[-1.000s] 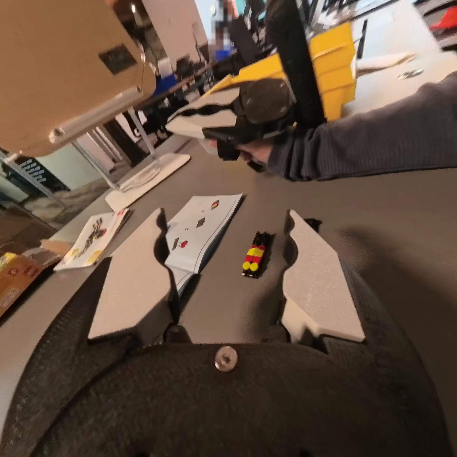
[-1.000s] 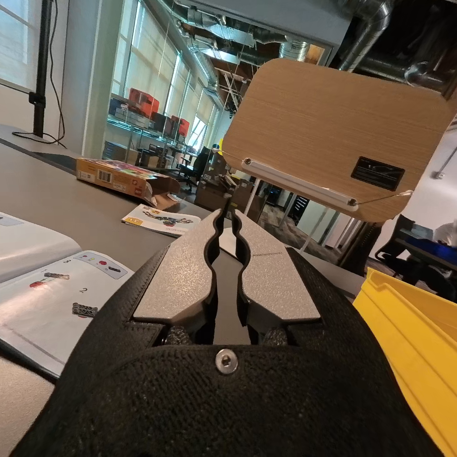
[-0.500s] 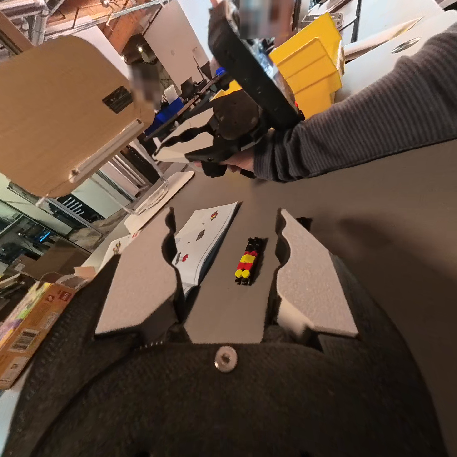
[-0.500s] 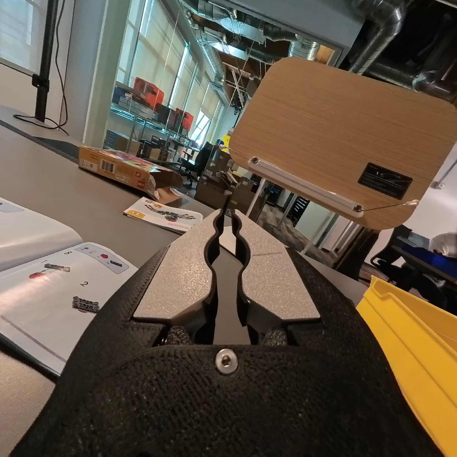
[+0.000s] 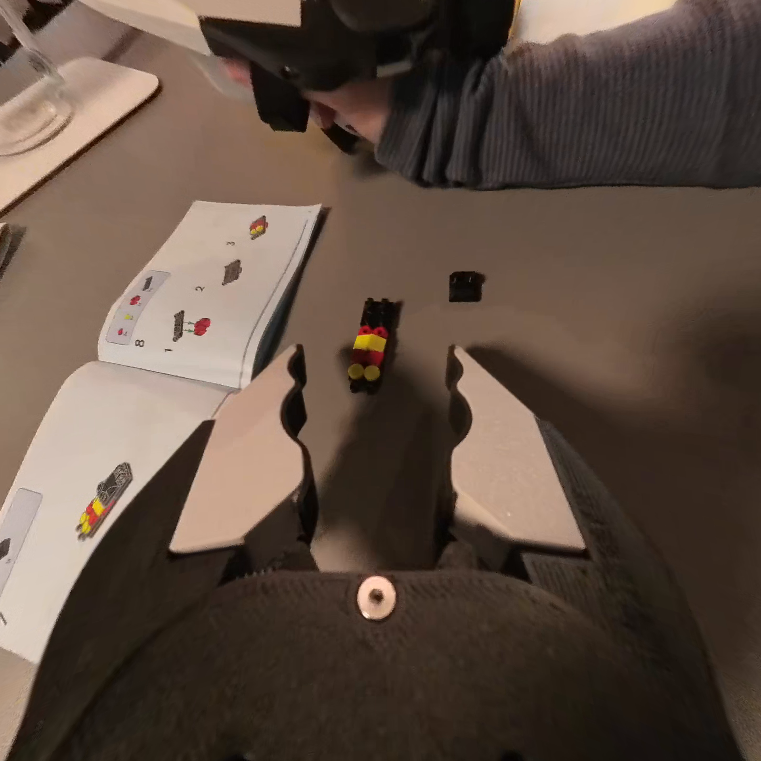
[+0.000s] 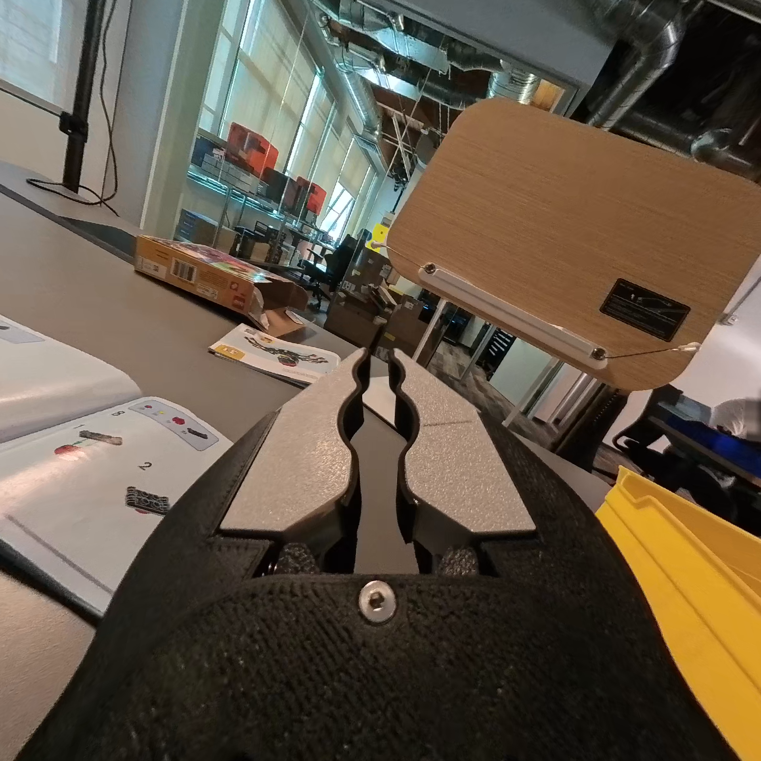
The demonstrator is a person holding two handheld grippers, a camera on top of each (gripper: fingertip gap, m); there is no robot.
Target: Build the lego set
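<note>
A small lego assembly (image 5: 369, 354), black with red and yellow bricks, lies on the grey table (image 5: 535, 255). My left gripper (image 5: 375, 351) is open above it, with the assembly at the fingertips and touching neither finger. A loose black piece (image 5: 465, 287) lies just beyond the right fingertip. The open instruction booklet (image 5: 206, 296) lies to the left and also shows in the right wrist view (image 6: 103, 461). My right gripper (image 6: 378, 356) is shut and empty, held low over the table. It also shows at the top of the left wrist view (image 5: 321, 61), held by a hand in a grey sleeve.
A wooden book stand (image 6: 556, 247) rises ahead of the right gripper, and its pale base (image 5: 61, 123) sits at the far left. A yellow bin (image 6: 679, 576) is close on the right. A lego box (image 6: 197, 271) and a second booklet (image 6: 280, 356) lie farther back. Some 20 cm of space lies between my two pairs of fingers. The loose black piece (image 5: 465, 287) sits 5 cm or so from the ends of my left fingers.
My left gripper has tilted down and come closer over the lego assembly, and the loose black piece has come into view. The right gripper has barely moved and stays shut.
</note>
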